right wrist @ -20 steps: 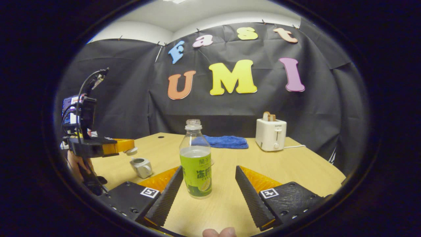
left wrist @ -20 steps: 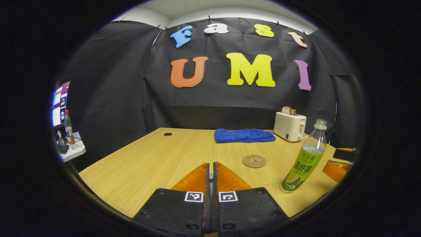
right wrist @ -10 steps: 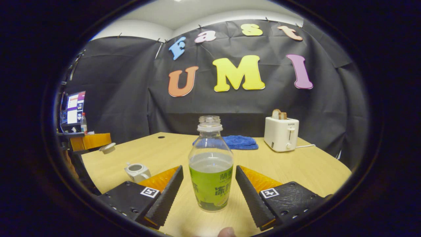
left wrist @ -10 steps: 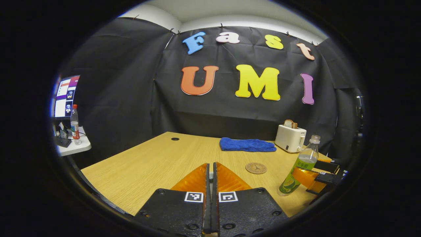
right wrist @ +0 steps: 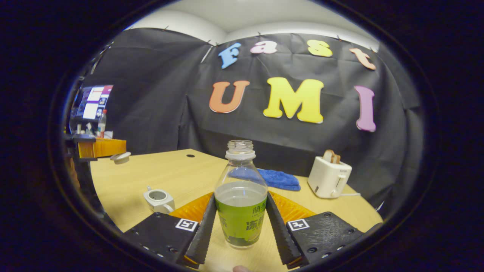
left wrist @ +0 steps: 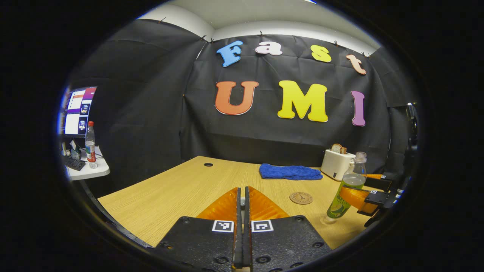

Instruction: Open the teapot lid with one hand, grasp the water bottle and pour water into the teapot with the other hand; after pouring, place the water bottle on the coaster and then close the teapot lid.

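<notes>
In the right gripper view, my right gripper (right wrist: 241, 195) is shut on the water bottle (right wrist: 241, 221), a clear uncapped bottle with a green label, about half full, both fingers pressed on its sides. To its left the white teapot (right wrist: 159, 200) stands open on the table. At the far left, my left gripper (right wrist: 123, 148) hangs above the table with the white teapot lid (right wrist: 121, 157) pinched at its tip. In the left gripper view, my left gripper (left wrist: 242, 190) shows its fingers together. The bottle (left wrist: 345, 194) leans slightly at the right, with the round brown coaster (left wrist: 301, 198) beside it.
A blue towel (left wrist: 290, 172) lies at the back of the wooden table (left wrist: 177, 192). A white toaster (left wrist: 337, 164) with bread stands to its right. Off the table's left side is a small white side table (left wrist: 89, 172) with a bottle and a monitor.
My right gripper's fingers have come together on the water bottle. My left gripper, still holding the lid, has drawn back and away from the teapot.
</notes>
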Motion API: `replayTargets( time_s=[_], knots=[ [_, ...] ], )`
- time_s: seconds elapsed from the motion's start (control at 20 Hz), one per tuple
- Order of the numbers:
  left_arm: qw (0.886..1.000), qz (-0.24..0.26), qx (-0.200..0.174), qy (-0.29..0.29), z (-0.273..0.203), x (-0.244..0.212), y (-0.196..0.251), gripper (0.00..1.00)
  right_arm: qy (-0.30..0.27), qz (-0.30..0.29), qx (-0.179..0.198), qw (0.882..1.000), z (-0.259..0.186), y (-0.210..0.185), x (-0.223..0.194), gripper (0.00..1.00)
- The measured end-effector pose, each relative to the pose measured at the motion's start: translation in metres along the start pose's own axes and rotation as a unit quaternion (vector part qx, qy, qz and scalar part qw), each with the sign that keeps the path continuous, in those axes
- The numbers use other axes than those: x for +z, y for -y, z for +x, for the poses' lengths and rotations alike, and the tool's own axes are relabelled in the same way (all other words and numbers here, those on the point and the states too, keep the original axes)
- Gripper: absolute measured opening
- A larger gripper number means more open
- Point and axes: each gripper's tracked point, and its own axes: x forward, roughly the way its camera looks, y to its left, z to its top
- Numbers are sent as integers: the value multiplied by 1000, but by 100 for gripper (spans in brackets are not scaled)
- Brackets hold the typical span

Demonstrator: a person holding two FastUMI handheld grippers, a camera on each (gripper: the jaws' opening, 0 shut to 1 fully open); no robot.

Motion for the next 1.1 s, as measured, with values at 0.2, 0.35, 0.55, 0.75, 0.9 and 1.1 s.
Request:
replayTargets(
  time_s=[0.2, 0.35, 0.55, 0.75, 0.9, 1.1],
  knots=[
    [1000, 3, -16, 3, 0, 2, -1, 3, -13, -155, 24, 988, 20, -17, 9, 71],
    [1000, 0, -10, 5, 1, 2, -16, 3, -4, -287, 21, 958, 33, -25, 11, 71],
    [1000, 3, 10, 2, 0, 0, -39, 3, 3, -411, 27, 911, 45, -38, -4, 71],
    [1000, 1, 11, 0, -2, 0, -47, 3, 12, -496, 20, 868, 50, -52, -10, 72],
    [1000, 5, 10, -3, 0, -4, -51, 3, 41, -581, 12, 813, 62, -61, 0, 71],
    [1000, 5, 12, -7, 0, -5, -59, 3, 54, -637, 23, 769, 70, -71, -2, 72]
  ],
)
